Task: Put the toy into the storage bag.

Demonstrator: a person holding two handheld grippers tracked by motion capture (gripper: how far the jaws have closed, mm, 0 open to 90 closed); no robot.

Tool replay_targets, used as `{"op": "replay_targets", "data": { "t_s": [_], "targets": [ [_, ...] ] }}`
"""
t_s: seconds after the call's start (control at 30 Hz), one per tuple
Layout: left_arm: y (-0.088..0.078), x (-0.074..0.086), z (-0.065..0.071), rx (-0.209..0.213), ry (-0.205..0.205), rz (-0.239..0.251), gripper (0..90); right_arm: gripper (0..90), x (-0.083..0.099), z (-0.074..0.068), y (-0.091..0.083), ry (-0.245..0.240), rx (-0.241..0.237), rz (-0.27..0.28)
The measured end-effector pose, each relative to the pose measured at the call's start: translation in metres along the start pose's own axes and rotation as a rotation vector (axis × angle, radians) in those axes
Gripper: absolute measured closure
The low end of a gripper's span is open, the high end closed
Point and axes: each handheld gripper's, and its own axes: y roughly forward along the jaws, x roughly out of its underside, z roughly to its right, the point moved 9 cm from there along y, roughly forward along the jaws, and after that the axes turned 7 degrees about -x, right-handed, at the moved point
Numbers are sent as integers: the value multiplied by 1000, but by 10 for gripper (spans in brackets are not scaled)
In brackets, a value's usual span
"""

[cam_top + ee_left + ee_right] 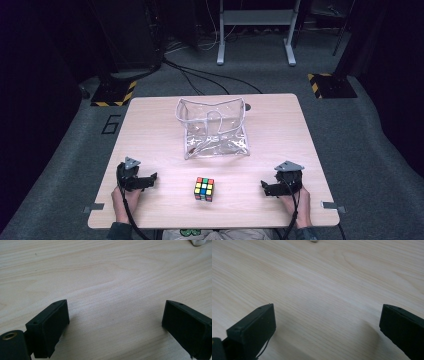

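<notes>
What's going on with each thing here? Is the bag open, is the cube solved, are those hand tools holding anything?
Clear bag: standing upright on the table, top open, looks empty.
Cube: scrambled, colours mixed, lying free on the table between the two tools.
Left tool: open, holding nothing.
Right tool: open, holding nothing.

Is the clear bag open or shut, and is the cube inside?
Open: the clear bag has its white-trimmed mouth spread wide. The Rubik's cube sits outside it on the table.
</notes>
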Motion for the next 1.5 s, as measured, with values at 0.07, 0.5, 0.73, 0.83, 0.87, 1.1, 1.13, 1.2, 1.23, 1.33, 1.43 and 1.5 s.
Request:
{"op": "replay_targets", "data": {
  "t_s": [0.07,0.5,0.73,0.83,0.87,1.1,1.13,1.2,1.23,1.33,1.43,1.5],
  "targets": [
    [0,0,0,0,0,0,70,4,-3,-7,2,-12,-28,5],
    [0,0,0,0,0,0,70,10,-25,-55,13,-100,-129,11],
    [0,0,0,0,0,0,71,11,-32,-77,19,-147,-176,5],
    [0,0,0,1,0,0,71,11,-34,-85,22,-162,-194,-3],
    [0,0,0,1,0,0,71,11,-35,-88,23,-165,-197,-5],
    [0,0,0,1,1,0,72,11,-40,-102,26,-195,-222,-13],
    [0,0,0,2,0,0,72,11,-43,-106,27,-211,-230,-9],
    [0,0,0,2,1,0,73,11,-46,-111,27,-221,-239,-9],
    [0,0,0,2,0,1,72,11,-47,-114,27,-223,-242,-11],
    [0,0,0,2,1,0,73,11,-50,-118,27,-241,-254,-11],
    [0,0,0,2,1,1,73,11,-53,-121,27,-243,-263,-8],
    [0,0,0,2,1,0,73,11,-56,-127,28,-260,-274,-9]
  ]
}}
